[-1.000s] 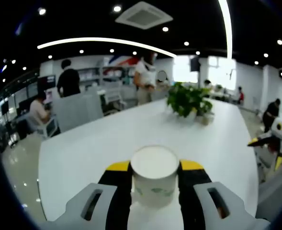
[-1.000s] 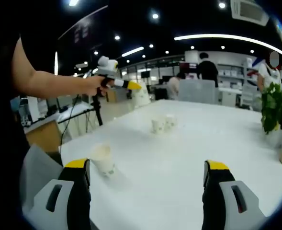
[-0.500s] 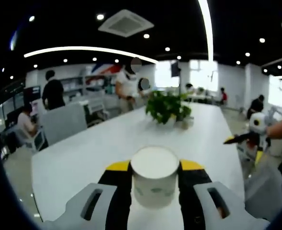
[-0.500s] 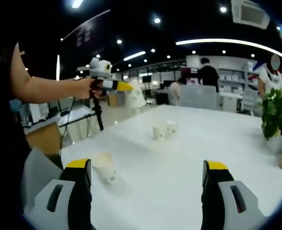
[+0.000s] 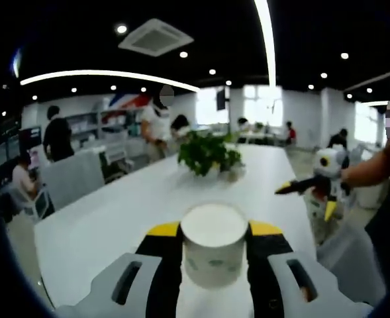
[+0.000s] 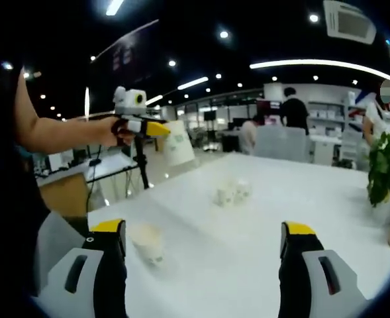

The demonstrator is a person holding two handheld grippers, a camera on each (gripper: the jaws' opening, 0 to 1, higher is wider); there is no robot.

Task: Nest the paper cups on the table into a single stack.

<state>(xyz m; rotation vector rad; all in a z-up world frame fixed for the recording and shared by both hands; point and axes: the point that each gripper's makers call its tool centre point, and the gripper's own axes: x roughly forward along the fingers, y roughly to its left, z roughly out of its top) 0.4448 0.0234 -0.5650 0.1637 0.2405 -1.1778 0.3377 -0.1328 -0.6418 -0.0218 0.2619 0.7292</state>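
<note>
In the left gripper view my left gripper (image 5: 214, 240) is closed on a white paper cup (image 5: 214, 244) with a faint green print, low in the center. In the right gripper view my right gripper (image 6: 204, 240) is wide open, holding nothing. Another cup (image 6: 147, 242) stands at lower left on the white table (image 6: 294, 199); two more cups (image 6: 232, 193) sit together at center.

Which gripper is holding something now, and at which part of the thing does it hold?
The left gripper holds a paper cup, upright, clamped by its side wall between the two jaws. The right gripper is open and holds nothing.
</note>
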